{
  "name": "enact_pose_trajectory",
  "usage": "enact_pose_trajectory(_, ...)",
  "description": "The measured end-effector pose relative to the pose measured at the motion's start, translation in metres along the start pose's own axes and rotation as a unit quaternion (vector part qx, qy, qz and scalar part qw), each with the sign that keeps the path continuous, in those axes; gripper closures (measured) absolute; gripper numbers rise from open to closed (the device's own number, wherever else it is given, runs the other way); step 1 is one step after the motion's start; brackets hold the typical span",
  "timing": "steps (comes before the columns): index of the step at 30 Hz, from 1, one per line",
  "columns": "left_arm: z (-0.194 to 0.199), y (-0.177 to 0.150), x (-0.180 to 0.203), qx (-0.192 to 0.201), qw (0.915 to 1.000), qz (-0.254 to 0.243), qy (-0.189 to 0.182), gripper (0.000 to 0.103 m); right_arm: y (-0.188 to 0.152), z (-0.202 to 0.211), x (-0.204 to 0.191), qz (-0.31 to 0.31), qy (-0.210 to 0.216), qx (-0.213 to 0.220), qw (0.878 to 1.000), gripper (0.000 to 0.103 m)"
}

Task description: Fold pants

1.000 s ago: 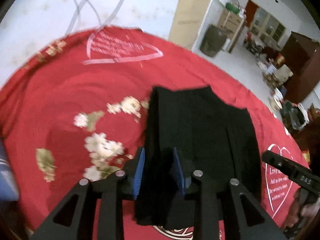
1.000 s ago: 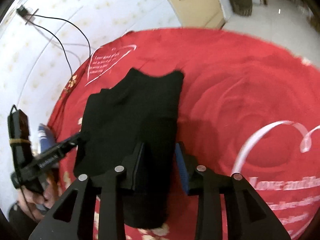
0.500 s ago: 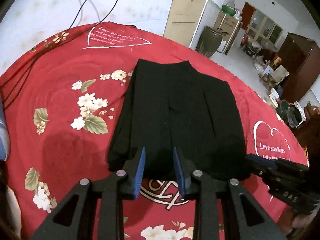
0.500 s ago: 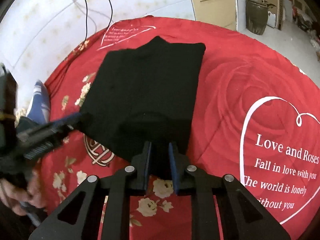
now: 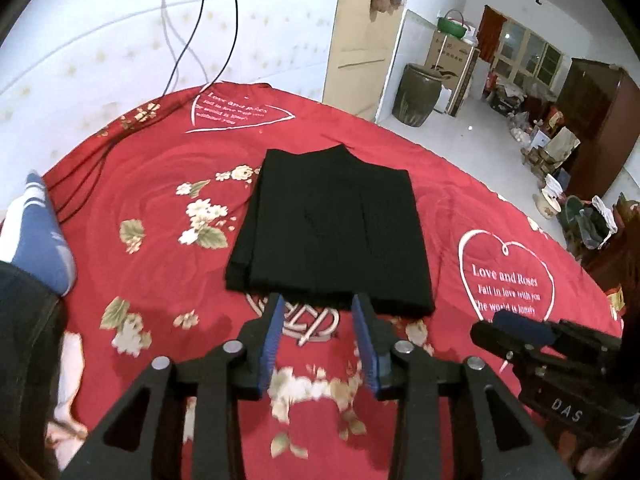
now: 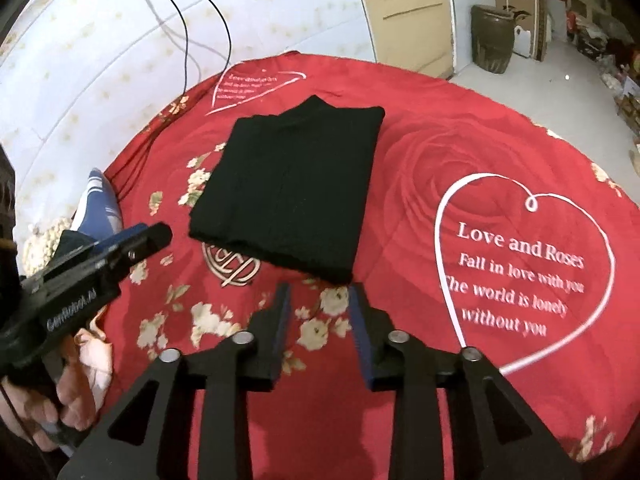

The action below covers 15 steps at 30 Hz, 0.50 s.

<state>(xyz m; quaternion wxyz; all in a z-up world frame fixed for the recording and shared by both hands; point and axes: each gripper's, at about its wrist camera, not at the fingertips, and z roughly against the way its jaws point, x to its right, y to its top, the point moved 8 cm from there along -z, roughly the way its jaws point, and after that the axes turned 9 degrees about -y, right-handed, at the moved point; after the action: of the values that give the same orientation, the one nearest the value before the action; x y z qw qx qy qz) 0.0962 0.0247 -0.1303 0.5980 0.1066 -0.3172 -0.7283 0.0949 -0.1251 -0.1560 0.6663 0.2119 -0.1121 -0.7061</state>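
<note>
Hand-held gripper, left (image 5: 318, 304): jaws parted moderately, nothing between them, tips just short of the near hem of the pants (image 5: 332, 236), angled down and forward over the bed. Hand-held gripper, right (image 6: 318, 294): likewise parted and empty, tips near the garment's near right corner, not touching; it also shows at the right edge of the left view (image 5: 516, 330). Pants, black: lying flat on the red bedspread (image 5: 140, 208) near its middle, already doubled into a compact, roughly square stack with layered edges showing along the left side. Handling, by judgement: soft, light, limp cloth, not fragile; layers likely to slide apart if lifted from one point, so any further hold belongs on the two near corners, pinching all layers together. Pose: both tools held low on the person's side of the garment, side by side, pointing away toward the wall (image 5: 120, 40). Folding appears complete or nearly so.
</note>
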Motion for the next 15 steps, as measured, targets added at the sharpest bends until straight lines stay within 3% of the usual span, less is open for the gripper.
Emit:
enact_pose_trajectory(8,0.001,-0.014,0.001,-0.005,0.9998,-0.005,0.016,0.064,-0.012,0.014,-0.010,0.021,-0.018,0.005,1.000,0.066)
enact_pose_trajectory(15,-0.014,-0.028,0.003,-0.020,0.9998,0.001,0.008,0.064,-0.020,0.006,-0.008,0.026,-0.041,0.016,0.999,0.066)
